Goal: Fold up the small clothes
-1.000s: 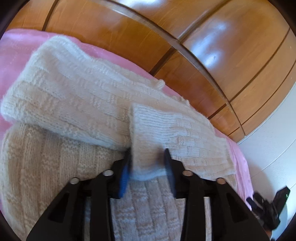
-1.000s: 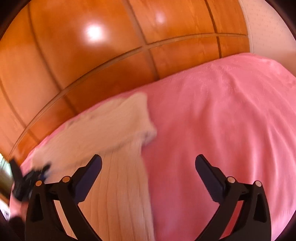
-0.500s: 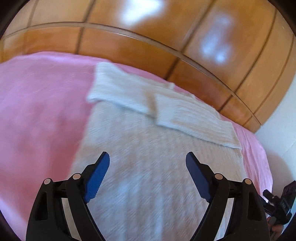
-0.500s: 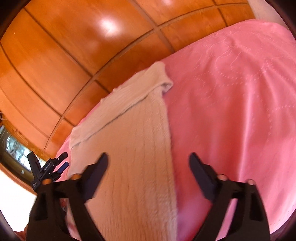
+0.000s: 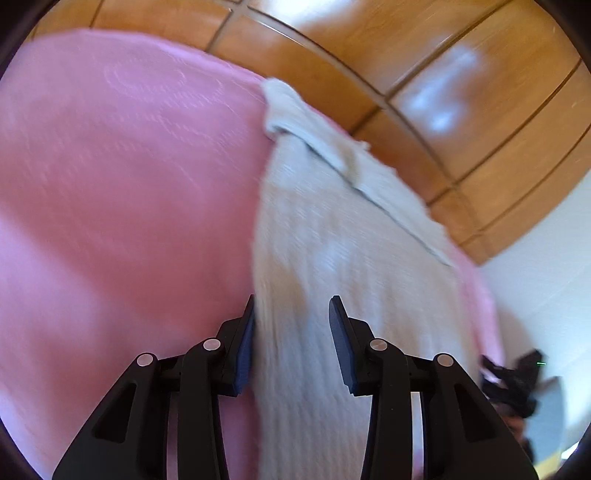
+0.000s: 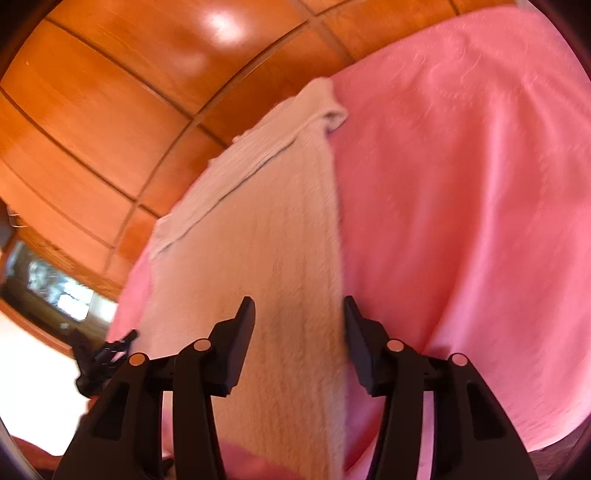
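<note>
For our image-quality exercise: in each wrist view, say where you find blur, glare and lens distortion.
Left wrist view: motion blur smears the cream knit garment and pink cover; the black fingers stay sharp; glare patches on the wooden panelling. Right wrist view: milder blur on the garment, a bright glare spot on the panelling, whose seams bow from fisheye distortion.

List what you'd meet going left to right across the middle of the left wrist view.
Pink bedspread → cream knit sweater → wooden headboard → white wall.
</note>
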The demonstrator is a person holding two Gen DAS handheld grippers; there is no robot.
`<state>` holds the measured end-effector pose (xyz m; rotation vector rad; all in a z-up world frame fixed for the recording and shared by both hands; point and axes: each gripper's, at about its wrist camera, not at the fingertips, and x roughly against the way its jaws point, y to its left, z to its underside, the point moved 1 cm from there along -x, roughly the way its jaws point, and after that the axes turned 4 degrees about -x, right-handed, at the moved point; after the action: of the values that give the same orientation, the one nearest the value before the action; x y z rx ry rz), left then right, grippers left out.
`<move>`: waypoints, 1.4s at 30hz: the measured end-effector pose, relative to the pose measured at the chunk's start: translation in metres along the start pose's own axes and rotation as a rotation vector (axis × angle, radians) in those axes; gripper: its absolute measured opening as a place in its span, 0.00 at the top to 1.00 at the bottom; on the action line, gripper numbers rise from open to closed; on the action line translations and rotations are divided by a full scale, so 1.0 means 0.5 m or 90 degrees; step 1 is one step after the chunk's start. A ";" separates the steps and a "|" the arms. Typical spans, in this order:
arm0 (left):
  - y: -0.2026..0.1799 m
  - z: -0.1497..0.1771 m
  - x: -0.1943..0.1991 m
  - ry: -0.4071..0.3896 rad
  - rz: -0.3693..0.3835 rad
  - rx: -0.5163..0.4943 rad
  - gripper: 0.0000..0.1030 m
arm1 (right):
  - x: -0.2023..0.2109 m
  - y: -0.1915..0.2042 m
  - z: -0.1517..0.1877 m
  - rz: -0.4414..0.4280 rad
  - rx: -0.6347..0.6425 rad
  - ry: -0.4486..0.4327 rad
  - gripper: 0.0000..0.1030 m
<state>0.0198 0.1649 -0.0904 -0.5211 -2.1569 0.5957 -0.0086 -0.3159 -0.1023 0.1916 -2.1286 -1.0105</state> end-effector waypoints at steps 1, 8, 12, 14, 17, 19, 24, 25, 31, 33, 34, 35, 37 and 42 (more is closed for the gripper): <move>0.003 0.006 0.003 -0.002 0.013 0.005 0.64 | -0.001 -0.001 0.007 -0.028 -0.010 0.006 0.53; -0.011 0.044 0.016 0.034 0.083 -0.008 0.64 | -0.017 -0.006 0.041 -0.122 -0.067 0.049 0.60; -0.035 0.073 0.002 0.079 0.073 -0.044 0.81 | -0.047 -0.017 0.057 -0.111 -0.079 0.074 0.87; -0.041 0.074 -0.006 0.091 0.071 -0.035 0.93 | -0.054 -0.016 0.056 -0.131 -0.085 0.072 0.88; -0.044 0.066 0.003 0.080 0.079 -0.011 0.94 | -0.034 0.006 0.043 -0.170 -0.063 0.056 0.89; -0.060 0.055 0.026 0.062 0.091 -0.023 0.94 | -0.011 0.019 0.032 -0.199 -0.048 0.032 0.90; -0.108 0.040 0.103 0.007 0.153 -0.063 0.95 | 0.063 0.045 0.003 -0.241 -0.017 -0.033 0.93; -0.120 0.040 0.116 -0.006 0.168 -0.074 0.95 | 0.074 0.052 0.000 -0.257 -0.015 -0.039 0.94; -0.157 0.045 0.174 -0.036 0.237 -0.092 0.95 | 0.135 0.088 0.002 -0.345 0.018 -0.065 0.94; -0.161 0.050 0.196 -0.036 0.254 -0.091 0.95 | 0.164 0.090 0.006 -0.361 0.030 -0.072 0.94; -0.159 0.052 0.208 -0.033 0.262 -0.088 0.95 | 0.180 0.088 0.013 -0.368 0.036 -0.076 0.94; -0.156 0.057 0.222 -0.022 0.281 -0.077 0.95 | 0.199 0.084 0.022 -0.379 0.040 -0.081 0.94; -0.146 0.064 0.247 -0.004 0.312 -0.055 0.95 | 0.232 0.075 0.046 -0.406 0.039 -0.087 0.94; -0.155 0.099 0.329 0.021 0.406 -0.026 0.95 | 0.321 0.063 0.137 -0.468 0.057 -0.086 0.94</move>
<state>-0.1275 0.1813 0.0259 -1.2508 -1.9566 0.8716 -0.1630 -0.3215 -0.0153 1.0313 -2.2674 -1.3547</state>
